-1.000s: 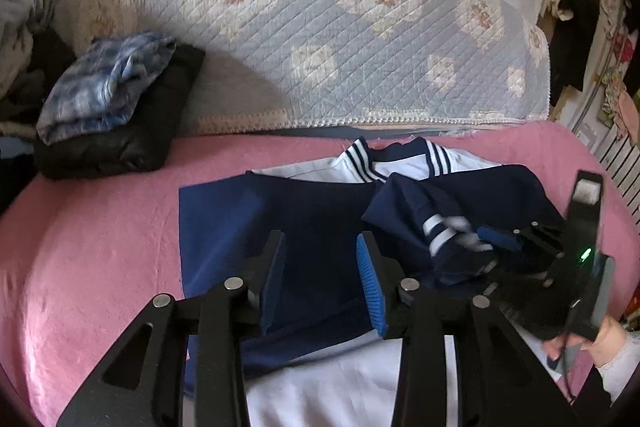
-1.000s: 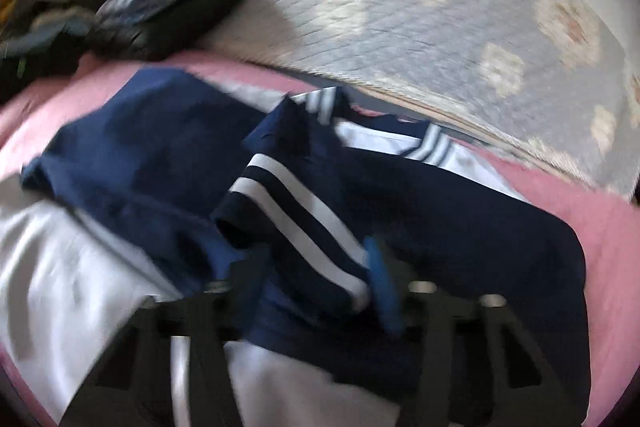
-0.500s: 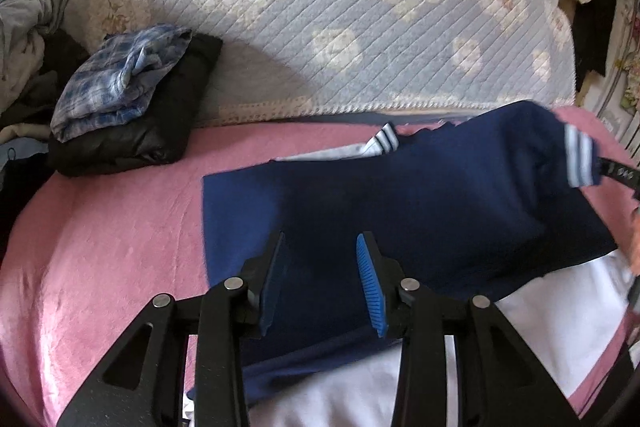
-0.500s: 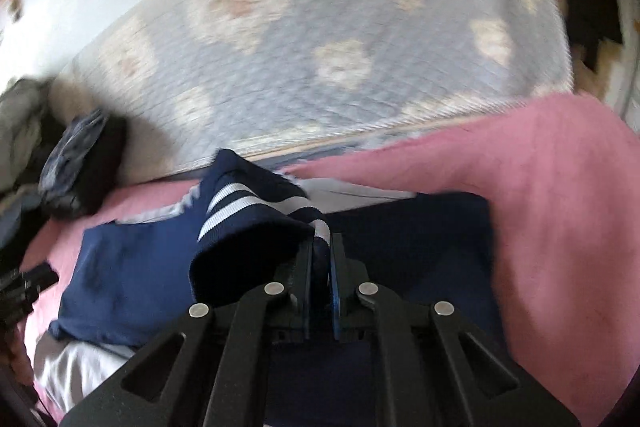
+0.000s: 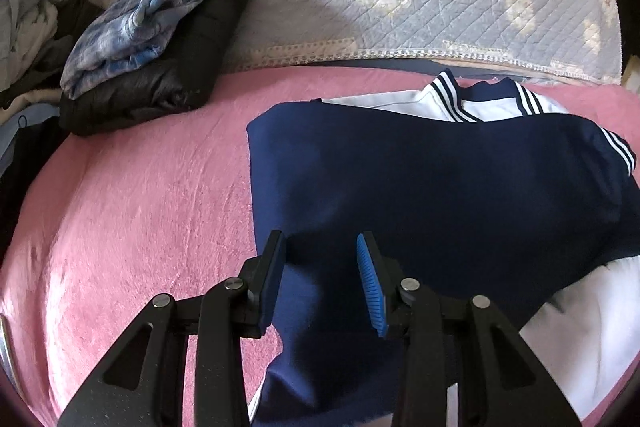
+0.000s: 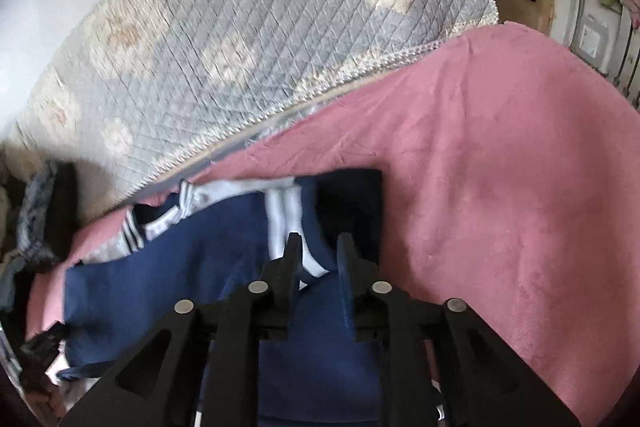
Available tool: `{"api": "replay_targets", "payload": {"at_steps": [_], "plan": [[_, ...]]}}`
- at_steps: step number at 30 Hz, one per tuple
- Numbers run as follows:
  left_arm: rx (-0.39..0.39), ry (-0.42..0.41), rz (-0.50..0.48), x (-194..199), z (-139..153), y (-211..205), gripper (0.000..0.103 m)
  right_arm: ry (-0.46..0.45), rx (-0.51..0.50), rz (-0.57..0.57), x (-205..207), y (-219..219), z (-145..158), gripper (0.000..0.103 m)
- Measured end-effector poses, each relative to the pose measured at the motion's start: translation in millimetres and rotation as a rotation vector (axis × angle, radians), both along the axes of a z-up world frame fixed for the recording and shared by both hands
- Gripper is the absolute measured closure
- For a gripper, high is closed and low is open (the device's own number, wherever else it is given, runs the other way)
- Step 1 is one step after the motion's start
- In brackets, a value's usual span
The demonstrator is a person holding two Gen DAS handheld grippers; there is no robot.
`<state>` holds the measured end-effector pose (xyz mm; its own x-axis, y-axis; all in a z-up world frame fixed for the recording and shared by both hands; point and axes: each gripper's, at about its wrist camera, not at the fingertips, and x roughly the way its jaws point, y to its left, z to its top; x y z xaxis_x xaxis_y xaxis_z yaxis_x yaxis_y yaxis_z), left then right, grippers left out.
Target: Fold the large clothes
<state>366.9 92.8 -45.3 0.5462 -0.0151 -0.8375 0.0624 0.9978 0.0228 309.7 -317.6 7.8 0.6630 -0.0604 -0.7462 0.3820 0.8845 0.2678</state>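
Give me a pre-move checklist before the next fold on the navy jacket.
1. Right gripper off the striped cuff: ok; jaws have just been opening, and the cuff lies by the left finger, unpinched.
2. Left gripper empty: ok, open above the navy jacket.
3. Sleeve laid across the body: ok, cuff sits at the jacket's right edge.
4. Collar flat: ok.
5. White lower part smoothed: cannot tell, mostly out of view.
6. Folded pile clear of the jacket: ok.
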Motion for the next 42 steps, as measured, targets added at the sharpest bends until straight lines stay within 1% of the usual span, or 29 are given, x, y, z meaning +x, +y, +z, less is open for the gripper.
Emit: {"api": "replay_targets", "payload": {"at_steps": [2, 3, 4, 5, 6, 9, 10, 11, 14, 15, 16, 17, 18, 19, 21, 22, 23, 24, 26, 27, 29, 30, 33, 35, 36, 38, 41, 42], "plan": [[0.000, -0.006, -0.008, 0, 0, -4, 0.067, 0.016, -0.022, 0.033, 3, 5, -1, 0.070], [0.002, -0.010, -0.010, -1, 1, -5, 0.065, 0.031, -0.049, 0.040, 5, 9, -3, 0.068], [-0.001, -0.013, -0.010, -1, 1, -5, 0.064, 0.058, -0.092, 0.057, 9, 16, -6, 0.061], [-0.013, -0.007, -0.011, -1, 0, -5, 0.062, 0.083, -0.131, 0.079, 14, 22, -11, 0.051], [-0.024, 0.000, -0.007, 0, -1, -5, 0.061, 0.102, -0.163, 0.094, 15, 28, -15, 0.048], [-0.016, 0.033, 0.016, 4, -7, -1, 0.058, 0.212, -0.301, 0.100, 21, 48, -33, 0.048], [-0.013, 0.043, 0.025, 5, -10, 2, 0.057, 0.232, -0.328, 0.099, 17, 53, -35, 0.048], [-0.014, 0.046, 0.032, 4, -12, 5, 0.056, 0.224, -0.335, 0.110, 11, 57, -34, 0.048], [-0.014, 0.046, 0.022, -6, -16, 13, 0.055, 0.172, -0.287, 0.203, -13, 80, -22, 0.048], [-0.006, 0.040, 0.011, -14, -18, 15, 0.055, 0.182, -0.288, 0.260, -18, 93, -22, 0.047], [-0.005, 0.036, -0.001, -22, -18, 17, 0.056, 0.200, -0.307, 0.287, -21, 101, -23, 0.047], [-0.032, 0.035, -0.019, -29, -16, 18, 0.056, 0.233, -0.362, 0.312, -24, 112, -28, 0.047], [-0.074, 0.032, -0.047, -36, -13, 19, 0.056, 0.253, -0.415, 0.319, -26, 120, -32, 0.047], [-0.099, 0.021, -0.074, -42, -7, 18, 0.056, 0.272, -0.488, 0.325, -29, 129, -38, 0.047], [-0.074, -0.018, -0.098, -54, 3, 12, 0.056, 0.307, -0.576, 0.344, -33, 140, -53, 0.047], [-0.060, -0.039, -0.088, -59, 6, 10, 0.055, 0.318, -0.586, 0.350, -35, 141, -58, 0.047], [-0.046, -0.043, -0.065, -63, 5, 10, 0.052, 0.316, -0.592, 0.346, -38, 141, -63, 0.047], [-0.041, -0.025, -0.046, -64, 1, 11, 0.052, 0.304, -0.595, 0.340, -41, 140, -64, 0.047], [-0.045, 0.041, -0.022, -64, -16, 13, 0.051, 0.276, -0.575, 0.325, -45, 133, -65, 0.047], [-0.023, 0.056, -0.009, -65, -23, 12, 0.047, 0.268, -0.528, 0.310, -47, 125, -65, 0.047], [-0.007, 0.030, 0.001, -72, -24, 11, 0.047, 0.259, -0.452, 0.288, -47, 112, -65, 0.045], [-0.006, 0.026, 0.010, -76, -23, 12, 0.047, 0.244, -0.393, 0.274, -51, 102, -64, 0.045], [-0.060, 0.011, 0.049, -84, -20, 17, 0.047, 0.206, -0.280, 0.239, -71, 88, -67, 0.044], [-0.080, -0.028, 0.062, -90, -12, 19, 0.049, 0.174, -0.285, 0.216, -83, 90, -66, 0.044], [-0.088, -0.062, 0.066, -96, -5, 19, 0.049, 0.136, -0.287, 0.215, -91, 93, -60, 0.043], [-0.114, -0.136, 0.052, -109, 12, 17, 0.049, 0.066, -0.273, 0.248, -104, 103, -48, 0.044], [-0.149, -0.251, 0.017, -135, 34, 13, 0.049, -0.016, -0.287, 0.291, -126, 122, -32, 0.043], [-0.161, -0.278, 0.007, -144, 39, 11, 0.047, -0.020, -0.287, 0.302, -130, 128, -30, 0.043]]}}
